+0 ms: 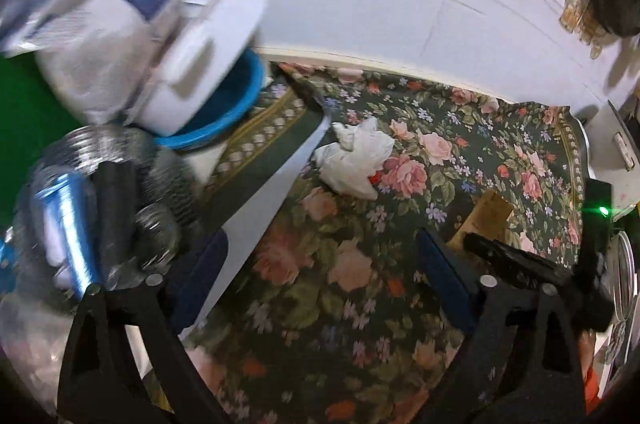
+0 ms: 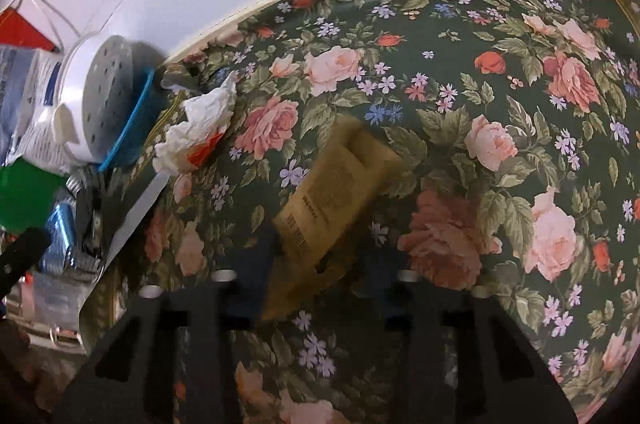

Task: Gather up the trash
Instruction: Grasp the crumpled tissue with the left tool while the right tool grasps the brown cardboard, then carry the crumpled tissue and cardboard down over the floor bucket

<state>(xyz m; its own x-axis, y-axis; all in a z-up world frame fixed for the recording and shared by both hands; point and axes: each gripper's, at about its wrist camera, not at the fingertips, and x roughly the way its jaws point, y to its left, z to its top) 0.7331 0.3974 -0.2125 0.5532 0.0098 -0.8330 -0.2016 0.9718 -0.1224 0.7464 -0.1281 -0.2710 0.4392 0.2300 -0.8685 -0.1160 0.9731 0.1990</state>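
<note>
Floral tablecloth (image 2: 500, 72) covers your tabletop; your right gripper (image 2: 320, 256) jaws stand narrow around the brown packet (image 2: 332, 184), left gripper (image 1: 320, 252) jaws wide, crumpled tissue (image 1: 356, 156) beyond.

The left gripper (image 1: 322, 256) is built of matte black plastic: two broad arms, each with a long triangular cut-out, rise from the bottom edge of the left wrist view. Small round silver screw heads sit at the upper joints of each arm. The fingers (image 1: 444, 264) carry dark navy blue pads on their inner faces.

The right gripper (image 2: 320, 264) has the same make: black arms with slotted cut-outs, silver round screw heads near the top of each arm, and blurred navy blue fingers (image 2: 256, 256) on the jaws.
</note>
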